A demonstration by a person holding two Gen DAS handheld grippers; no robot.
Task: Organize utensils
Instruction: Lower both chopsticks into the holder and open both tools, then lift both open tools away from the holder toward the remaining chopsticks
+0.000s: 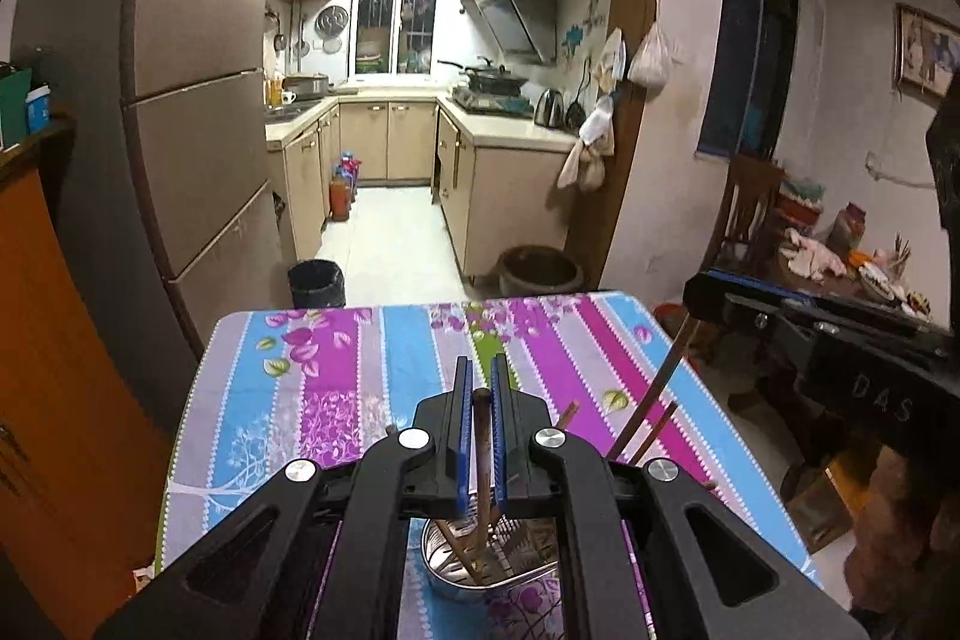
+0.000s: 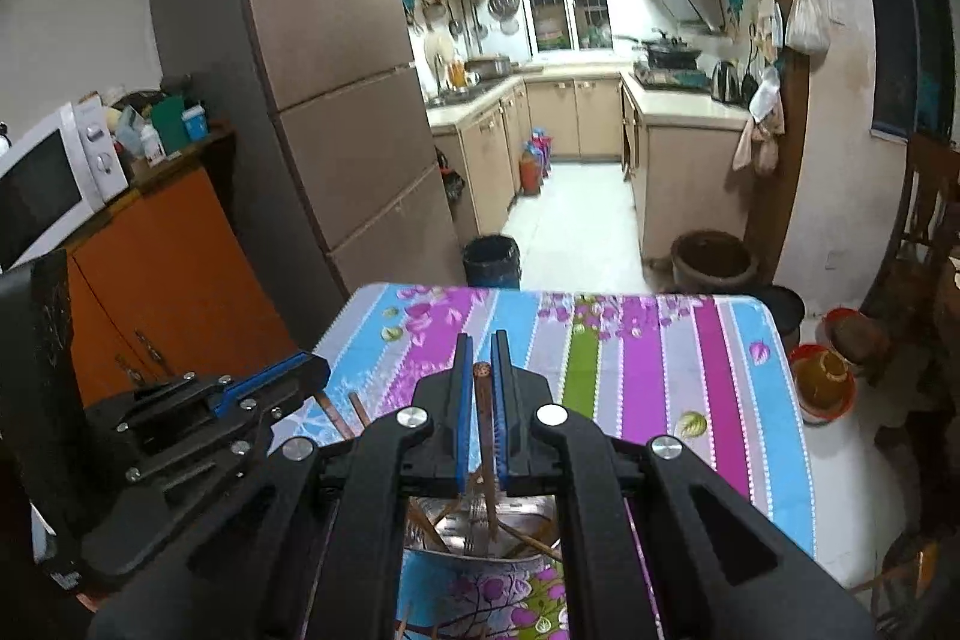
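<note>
A steel utensil holder (image 1: 480, 562) stands on the striped floral tablecloth, right below both grippers; it also shows in the right wrist view (image 2: 480, 532). My left gripper (image 1: 480, 370) is shut on a brown chopstick (image 1: 482, 436) whose lower end reaches into the holder. My right gripper (image 2: 480, 346) is shut on another brown chopstick (image 2: 483, 418), its lower end also in the holder. More chopsticks (image 1: 654, 400) lean out of the holder to the right. The right gripper's body (image 1: 840, 334) shows at the left view's right edge; the left gripper's body (image 2: 228, 400) shows at the right view's left.
The table (image 2: 630, 358) with the tablecloth runs ahead toward the kitchen doorway. A fridge (image 2: 336, 70) and an orange cabinet (image 2: 168, 280) with a microwave (image 2: 48, 184) stand left. A black bin (image 2: 492, 259) and a brown pot (image 2: 714, 259) sit on the floor beyond.
</note>
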